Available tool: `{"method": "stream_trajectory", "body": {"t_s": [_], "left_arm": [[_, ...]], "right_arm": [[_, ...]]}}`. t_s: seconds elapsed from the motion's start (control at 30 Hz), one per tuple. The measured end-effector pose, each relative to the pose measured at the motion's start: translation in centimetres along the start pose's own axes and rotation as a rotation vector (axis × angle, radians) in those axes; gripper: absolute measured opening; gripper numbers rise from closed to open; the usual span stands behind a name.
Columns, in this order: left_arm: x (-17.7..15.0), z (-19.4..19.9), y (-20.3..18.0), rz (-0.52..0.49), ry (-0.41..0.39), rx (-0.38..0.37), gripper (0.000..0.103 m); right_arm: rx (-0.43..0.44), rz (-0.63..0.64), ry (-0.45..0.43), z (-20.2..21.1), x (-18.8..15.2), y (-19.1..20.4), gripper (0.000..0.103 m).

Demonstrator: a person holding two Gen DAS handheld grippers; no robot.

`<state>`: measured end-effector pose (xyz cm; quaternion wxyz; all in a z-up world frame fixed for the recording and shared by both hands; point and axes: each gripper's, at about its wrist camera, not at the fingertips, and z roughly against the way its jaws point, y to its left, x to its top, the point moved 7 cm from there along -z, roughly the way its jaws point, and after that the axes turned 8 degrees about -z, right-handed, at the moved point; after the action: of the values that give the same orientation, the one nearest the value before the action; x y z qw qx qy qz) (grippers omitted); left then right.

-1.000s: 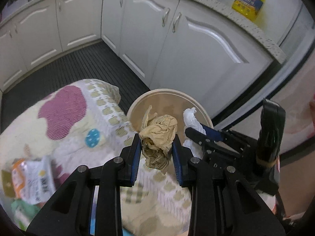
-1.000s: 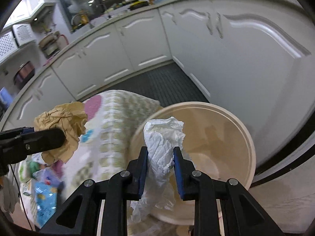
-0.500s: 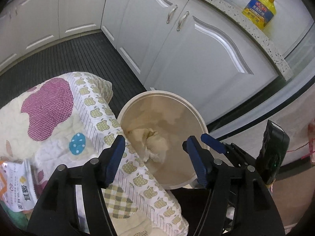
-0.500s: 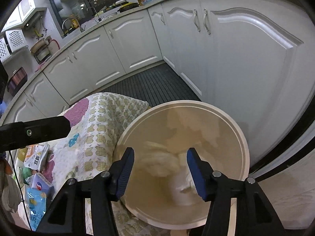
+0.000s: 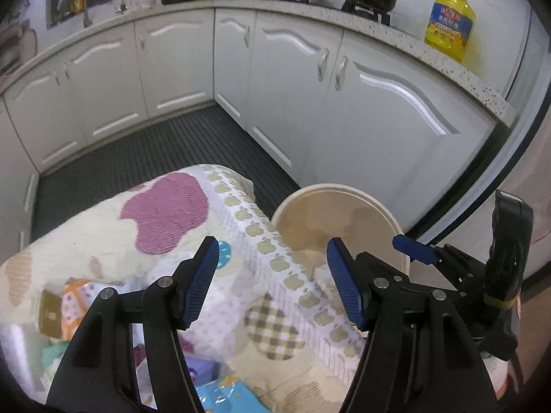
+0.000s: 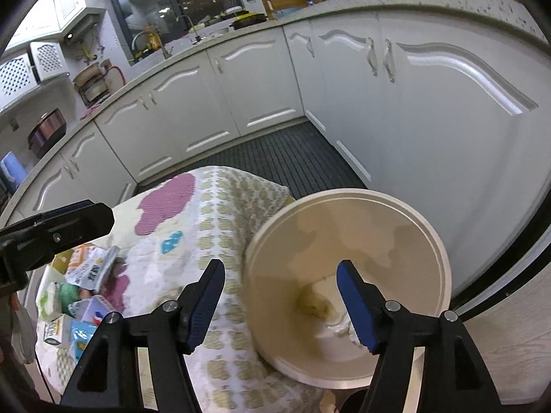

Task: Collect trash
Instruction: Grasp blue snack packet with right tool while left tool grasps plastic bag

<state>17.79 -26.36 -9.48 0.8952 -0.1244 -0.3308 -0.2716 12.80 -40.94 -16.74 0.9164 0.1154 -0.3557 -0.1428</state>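
Left jaws: spread wide on the left gripper (image 5: pixel 272 284), blue pads bare, nothing between them.
Right jaws: opening on the right gripper (image 6: pixel 280 301), nothing between the pads; poised over the mouth of the round beige plastic bin (image 6: pixel 347 197).
Binned trash: crumpled brown paper wad (image 6: pixel 311 304) and crumpled white tissue (image 6: pixel 339 332) lying at the bottom of the bin, side by side, both soft and creased.
Bin position: on the floor, rim pressed against the edge of the padded patchwork cloth with apple print and purple patch (image 5: pixel 165 216), just beside the white cabinet doors (image 5: pixel 389 127).
Remaining trash: heap of small printed packets and cartons (image 6: pixel 81 296) on the cloth's far left side, well apart from the bin; thin, flat, crinkly, mixed orange, green, blue and white.
Step, judged: both drops done, next pickup likely from that heap.
Risk one: flat wrappers on soft cloth; jaws closing low likely to pinch the fabric along with a packet.
Risk two: two grippers reaching into one small heap; likely to collide or scatter packets off the edge.
Risk three: dragged cloth nudging the bin and tipping it.
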Motion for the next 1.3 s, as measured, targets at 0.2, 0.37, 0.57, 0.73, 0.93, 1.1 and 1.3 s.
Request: {"method": "stream_trajectory", "body": {"t_s": [0.2,0.37,0.57,0.73,0.93,1.1,1.3], "left_arm": [[-1.2,2.7,1.8,0.003,-0.055,0.1,0.064],[-2.7,5.1,3.8,0.055,-0.077,0.089,0.064],[-5.3,9.3,7.7,0.136,-0.115,0.096,0.064],[-8.4,11.9,10.9,0.179,-0.108,0.139,0.064],[-12.8,14.5,14.6,0.249,-0.092,0.178,0.064],[-16.3,15.4,16.0,0.267,-0.057,0.204,0.064],[-18.3,14.4,16.1,0.263,-0.021,0.163,0.064]], "right_arm": [[0.031,0.044,-0.008,1.1,-0.4,3.0,0.065],[0.085,0.085,-0.004,2.2,-1.0,6.0,0.066],[0.183,0.136,0.04,3.3,-3.1,9.9,0.071],[0.225,0.181,0.093,2.9,-5.3,12.6,0.072],[0.263,0.21,0.162,2.1,-8.0,14.7,0.075],[0.268,0.236,0.203,1.8,-9.6,15.7,0.077],[0.266,0.245,0.229,1.7,-10.7,16.2,0.078]]}}
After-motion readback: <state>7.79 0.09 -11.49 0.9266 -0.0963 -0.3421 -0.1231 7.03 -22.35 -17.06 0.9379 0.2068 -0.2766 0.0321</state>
